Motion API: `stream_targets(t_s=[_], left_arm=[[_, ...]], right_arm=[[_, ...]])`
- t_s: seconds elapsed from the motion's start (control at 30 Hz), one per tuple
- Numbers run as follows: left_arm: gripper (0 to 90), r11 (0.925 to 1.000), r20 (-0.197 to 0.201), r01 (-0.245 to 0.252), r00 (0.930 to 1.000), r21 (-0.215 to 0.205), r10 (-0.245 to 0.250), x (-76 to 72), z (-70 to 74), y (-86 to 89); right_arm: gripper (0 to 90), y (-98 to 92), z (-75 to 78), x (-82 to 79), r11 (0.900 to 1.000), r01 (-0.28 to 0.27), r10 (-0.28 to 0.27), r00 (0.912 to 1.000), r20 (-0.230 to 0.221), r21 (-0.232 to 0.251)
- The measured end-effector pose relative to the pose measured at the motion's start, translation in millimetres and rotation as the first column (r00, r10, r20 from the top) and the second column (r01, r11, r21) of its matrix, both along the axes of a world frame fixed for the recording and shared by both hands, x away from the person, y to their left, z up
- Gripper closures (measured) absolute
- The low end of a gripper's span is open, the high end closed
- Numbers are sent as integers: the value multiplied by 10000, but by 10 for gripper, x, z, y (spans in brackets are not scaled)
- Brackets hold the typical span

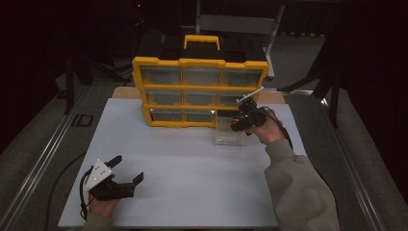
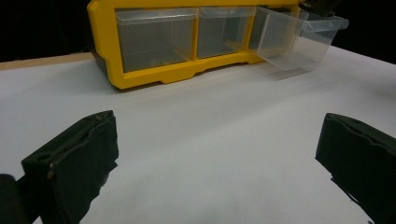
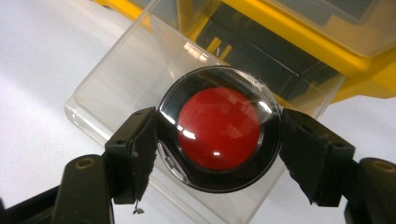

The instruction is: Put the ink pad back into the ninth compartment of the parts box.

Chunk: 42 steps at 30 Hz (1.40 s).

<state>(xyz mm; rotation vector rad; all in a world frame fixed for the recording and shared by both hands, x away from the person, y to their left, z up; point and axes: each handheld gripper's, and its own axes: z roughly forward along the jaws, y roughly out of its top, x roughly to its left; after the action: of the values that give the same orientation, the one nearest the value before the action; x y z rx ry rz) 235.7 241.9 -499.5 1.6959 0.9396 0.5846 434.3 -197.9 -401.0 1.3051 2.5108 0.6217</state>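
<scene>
White table; yellow drawer cabinet at its far edge, top lost in dark. Clear drawer pulled out onto the table, faint in the high view. Left gripper near the front edge, jaws spread, nothing between. Right gripper pinches a round black-rimmed case with red centre above the drawer; contents unclear.

left gripper: your left hand holds it low at 7 o'clock, jaws wide apart, pointing toward 2 o'clock, nothing between them.
right gripper: at 2 o'clock, pointing toward 10 o'clock, jaws clamped on a round piece.
right forearm: your sleeve enters from 5 o'clock.
</scene>
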Motion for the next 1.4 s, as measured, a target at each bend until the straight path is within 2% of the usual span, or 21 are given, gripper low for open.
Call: stream_targets(t_s=[0.83, 1.07, 1.1, 1.17, 1.4], left_arm=[[0, 10000, -21, 0, 10000, 17, 0, 2, -1, -3], [0, 10000, -20, -2, 10000, 22, 2, 1, -1, -3], [0, 10000, -19, -3, 10000, 21, 3, 1, -1, -4], [0, 10000, -16, 4, 10000, 22, -4, 1, -2, -6], [0, 10000, -14, 0, 10000, 13, 0, 1, -2, -7]], right_arm=[[294, -73, -23, -43, 10000, -36, 36, 10000, -36, 63], [304, -87, -13, -58, 9999, -31, 30, 10000, 83, 114], [291, -89, -5, -65, 9999, -45, 42, 9999, 161, 161], [171, -77, 14, -82, 9998, 91, -95, 9998, 189, 191], [147, -75, 45, -114, 10000, 27, -28, 9992, 408, 35]])
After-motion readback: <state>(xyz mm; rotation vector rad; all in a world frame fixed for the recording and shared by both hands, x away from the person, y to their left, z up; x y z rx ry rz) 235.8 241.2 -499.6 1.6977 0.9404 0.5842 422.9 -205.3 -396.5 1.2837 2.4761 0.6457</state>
